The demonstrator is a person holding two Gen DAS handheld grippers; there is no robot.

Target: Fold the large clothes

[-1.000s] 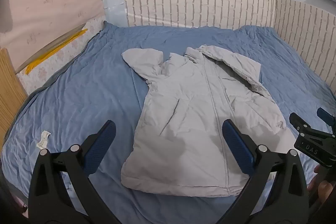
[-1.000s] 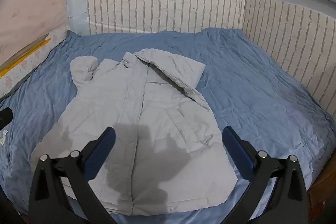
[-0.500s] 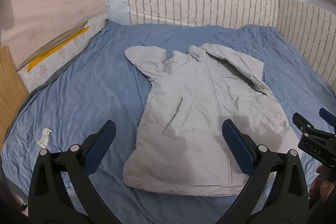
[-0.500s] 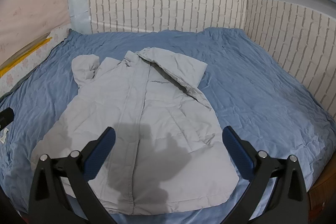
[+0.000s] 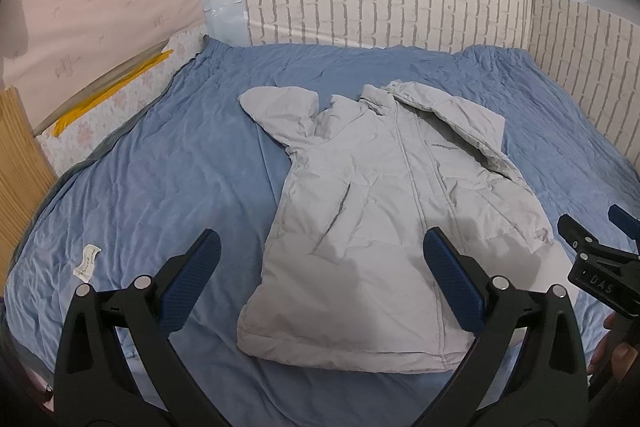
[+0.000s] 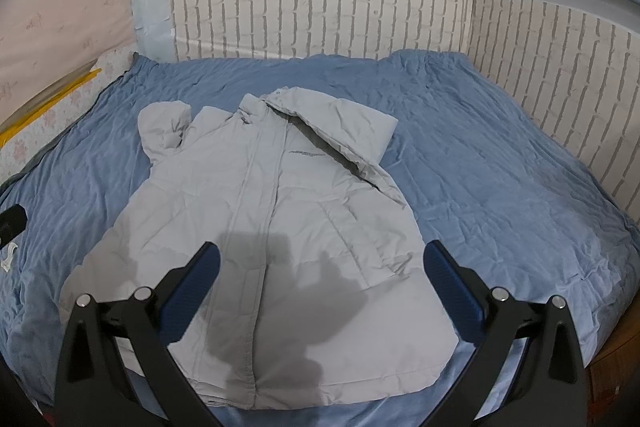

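A light grey padded jacket (image 5: 384, 203) lies flat, front up and zipped, on a blue bed cover (image 5: 168, 163). Its hem points toward me and both sleeves are folded in over the shoulders. It also shows in the right wrist view (image 6: 272, 227). My left gripper (image 5: 320, 279) is open and empty, above the jacket's lower left part. My right gripper (image 6: 320, 287) is open and empty, above the hem, and casts a shadow on the fabric. The right gripper's fingers also show at the right edge of the left wrist view (image 5: 592, 259).
The blue bed cover (image 6: 500, 163) meets a brick-pattern padded wall (image 5: 380, 3) at the back and right. A floral mattress edge with a yellow strip (image 5: 108, 95) and a wooden board (image 5: 20, 155) lie at the left. A small white tag (image 5: 87, 262) lies on the cover.
Both grippers have drawn back and up a little, so the jacket sits slightly lower and farther in both views. The jacket has not moved, and both grippers stay open.
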